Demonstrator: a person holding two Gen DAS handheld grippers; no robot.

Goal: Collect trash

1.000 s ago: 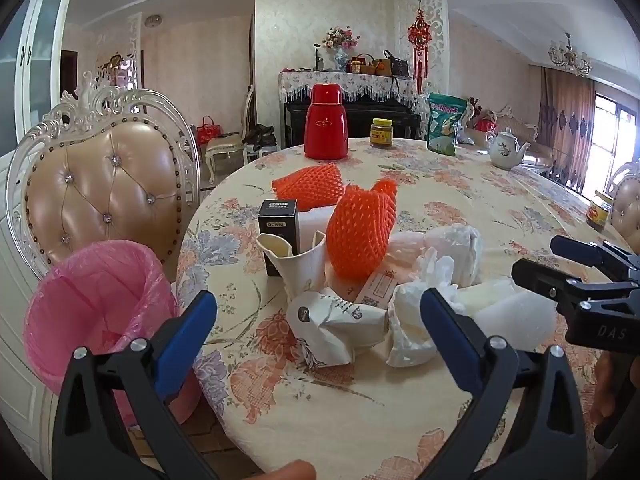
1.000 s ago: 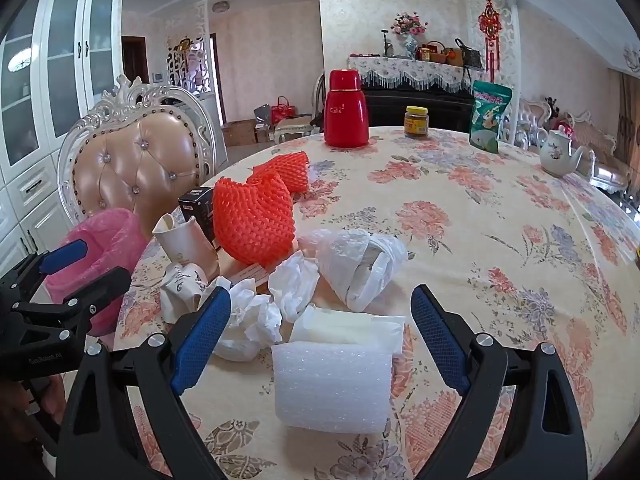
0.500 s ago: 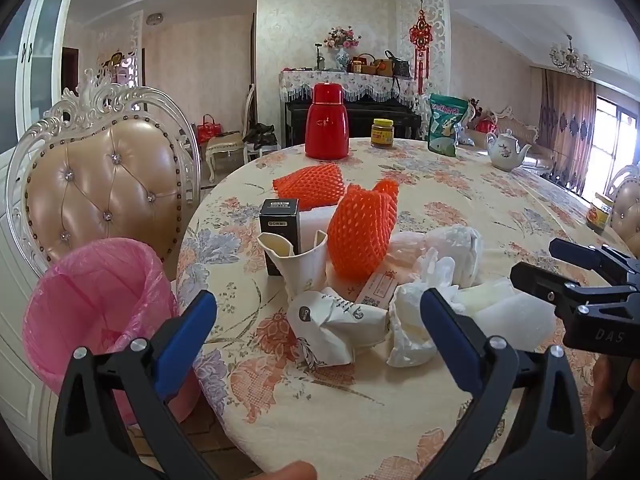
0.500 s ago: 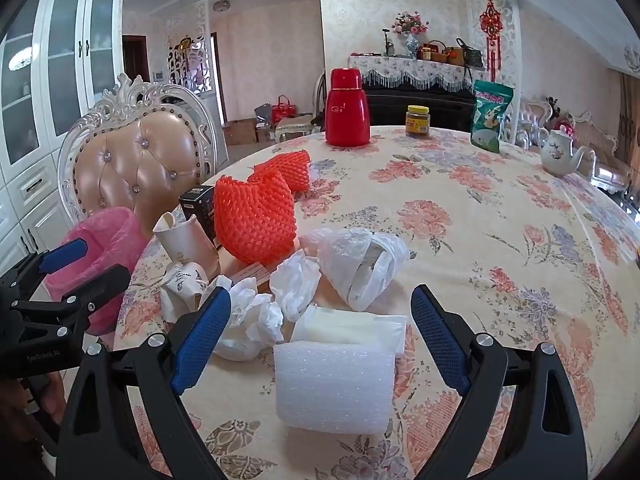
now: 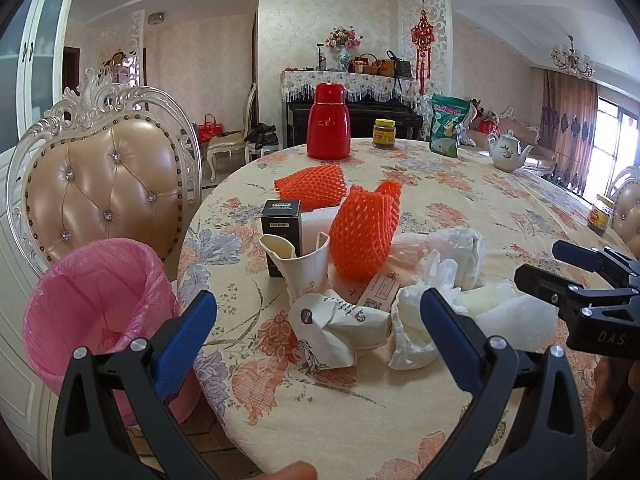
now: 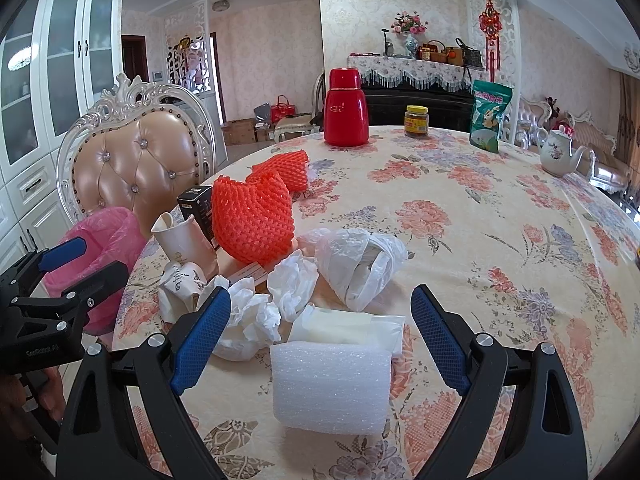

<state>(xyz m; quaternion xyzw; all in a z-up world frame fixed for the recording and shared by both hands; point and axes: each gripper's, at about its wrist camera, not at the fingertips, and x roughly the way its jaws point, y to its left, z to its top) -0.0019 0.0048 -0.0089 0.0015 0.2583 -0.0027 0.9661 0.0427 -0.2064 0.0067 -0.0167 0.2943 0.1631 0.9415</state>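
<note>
Left wrist view: the left hand-held gripper (image 5: 318,332) hangs wide open and holds nothing, its blue pads spread either side of a crumpled paper cup (image 5: 334,330) at the near edge of the desk (image 5: 500,196). Against the frames a second and half a second ago almost nothing has changed; the camera sits a touch lower and nearer, and the pile has kept its layout. The trash lies in one heap: an upright torn paper cup (image 5: 302,264) in front of a black box (image 5: 280,228), an orange foam net (image 5: 366,234) standing just beside it, a second orange net (image 5: 314,186) lying flat behind, crumpled tissues (image 5: 412,332) and a white plastic bag (image 5: 460,246) to the right. The pink-lined bin (image 5: 96,312) stands off the desk edge, in front of the tufted chair (image 5: 104,176).

In the right wrist view, the right hand-held gripper (image 6: 320,342) is equally wide open and empty, as it was before, framing a white foam block (image 6: 330,386) with a flat white packet (image 6: 346,326) touching its far side. Its position over the block matches the earlier frames.

Farther back stand a red thermos (image 6: 346,110), a jar (image 6: 416,121), a green pouch (image 6: 490,116) and a teapot (image 6: 558,154).
</note>
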